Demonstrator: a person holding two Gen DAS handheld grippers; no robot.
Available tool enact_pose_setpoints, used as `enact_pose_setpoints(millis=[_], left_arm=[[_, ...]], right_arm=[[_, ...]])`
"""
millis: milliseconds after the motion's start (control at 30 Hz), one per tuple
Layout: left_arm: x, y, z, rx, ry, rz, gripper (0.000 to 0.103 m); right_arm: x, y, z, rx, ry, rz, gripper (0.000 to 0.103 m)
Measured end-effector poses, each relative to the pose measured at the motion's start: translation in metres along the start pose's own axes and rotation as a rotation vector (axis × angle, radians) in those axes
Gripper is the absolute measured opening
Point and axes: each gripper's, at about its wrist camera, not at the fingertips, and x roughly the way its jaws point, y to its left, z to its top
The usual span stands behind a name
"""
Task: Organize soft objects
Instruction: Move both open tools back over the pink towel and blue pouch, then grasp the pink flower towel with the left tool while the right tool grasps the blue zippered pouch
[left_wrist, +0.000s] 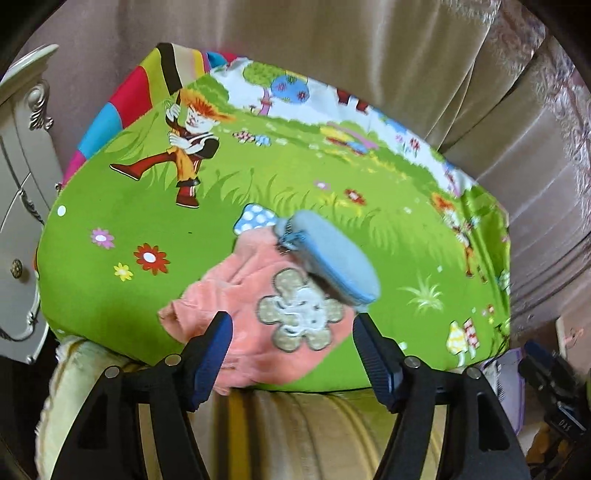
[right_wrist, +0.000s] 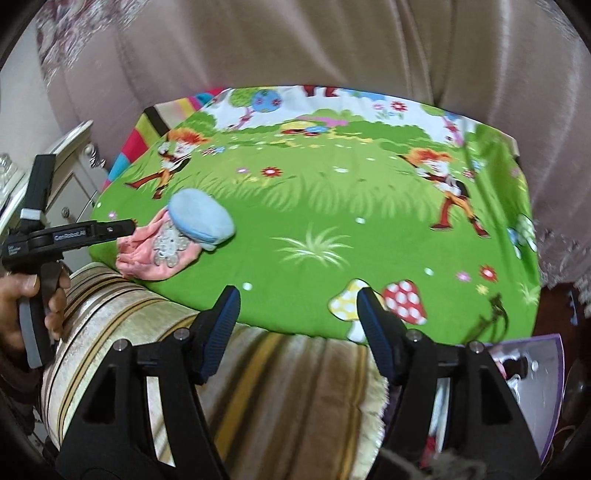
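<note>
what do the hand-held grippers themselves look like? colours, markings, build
Both match: black plastic frames with triangular cut-outs and silver round fasteners, each with two fingers faced in ribbed dark-blue pads. Left hand-held gripper; right hand-held gripper. The right wrist view shows the left one side-on: black body with small white lettering, too blurred to read, a grey band on its upright part and a grey-edged grip in the hand. No cables visible.

Your rig: two black handheld grippers

Your left gripper (left_wrist: 291, 325) and right gripper (right_wrist: 297, 301) show blue ribbed pads, silver pivot screws, triangular cut-outs; white lettering marks the left's body.
</note>
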Motion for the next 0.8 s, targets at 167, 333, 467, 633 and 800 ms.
enact_pose_setpoints(millis=[167, 333, 467, 633, 800], left_arm=[[0.015, 0.010, 0.008, 0.042, 0.065, 0.037, 0.073], [0.030, 0.013, 0.015, 0.089, 0.110, 0.054, 0.074], [0.045, 0.018, 0.018, 0.085, 0.153, 0.056, 0.074], [0.060, 0.025, 0.021, 0.082, 0.183, 0.061, 0.074], [0.067, 0.021, 0.018, 0.130, 0.187, 0.061, 0.069]], right_arm=[[0.018, 0.023, 0.013, -0.063, 0.019, 0.025, 0.071], [0.038, 0.048, 0.028, -0.139, 0.034, 0.058, 0.075], [0.054, 0.068, 0.039, -0.186, 0.048, 0.090, 0.078], [0.077, 0.093, 0.051, -0.264, 0.065, 0.124, 0.083], [0.106, 0.113, 0.062, -0.320, 0.090, 0.142, 0.084]])
